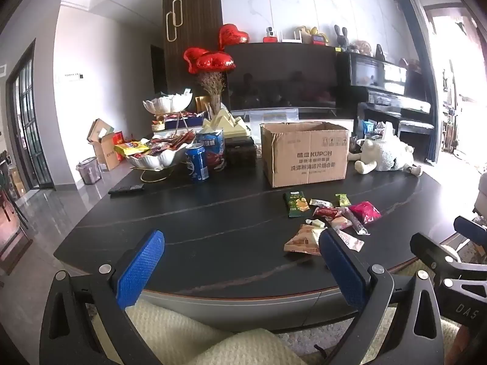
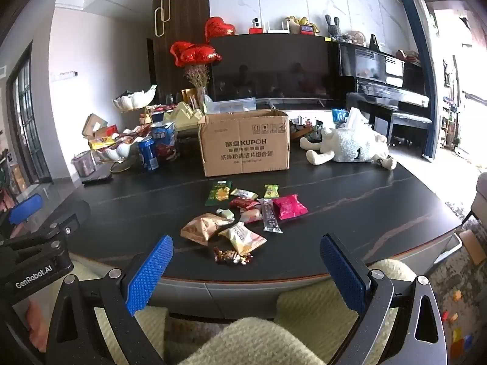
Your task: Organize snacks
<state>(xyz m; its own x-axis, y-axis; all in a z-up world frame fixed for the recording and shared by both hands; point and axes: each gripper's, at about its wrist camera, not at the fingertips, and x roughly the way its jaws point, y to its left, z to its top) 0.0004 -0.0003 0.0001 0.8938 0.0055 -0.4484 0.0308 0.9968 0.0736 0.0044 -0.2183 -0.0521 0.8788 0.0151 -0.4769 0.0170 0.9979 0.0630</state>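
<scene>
Snacks: a loose cluster of small packets (image 2: 243, 216) lies on the dark table (image 2: 365, 213), at the centre of the right wrist view and right of centre in the left wrist view (image 1: 328, 219).
Long axes: the dark bar-shaped packet (image 2: 270, 215) runs from the upper part of the frame down toward the lower part; the green packet (image 2: 219, 193) stands lengthwise much the same way, slightly tilted; the pink packet (image 2: 289, 206) lies crosswise; the rest point every which way.
Right gripper (image 2: 246, 269): jaws spread wide, nothing between them; the cluster lies just above the gap in the frame, and the small dark wrapper (image 2: 232, 257) is nearest to it.
Left gripper (image 1: 242, 266): jaws released and wide apart, holding nothing; the packets lie to the upper right of its gap, the orange packet (image 1: 301, 240) beside its right finger (image 1: 341, 261).
Behind the snacks: an open cardboard box (image 2: 245, 146) stands upright above the cluster in the frame, apart from it.
Left of the box: a blue can (image 2: 148, 153), a blue bag, and a white tiered dish (image 2: 120, 152) full of sweets.
Right of the box: a white plush toy (image 2: 350, 147) lying on its side.
In the way: nothing stands between either gripper and the packets; only bare tabletop and the table's near edge.
Bottom of both views: cream knitted fabric (image 2: 249, 340) beneath the grippers.
</scene>
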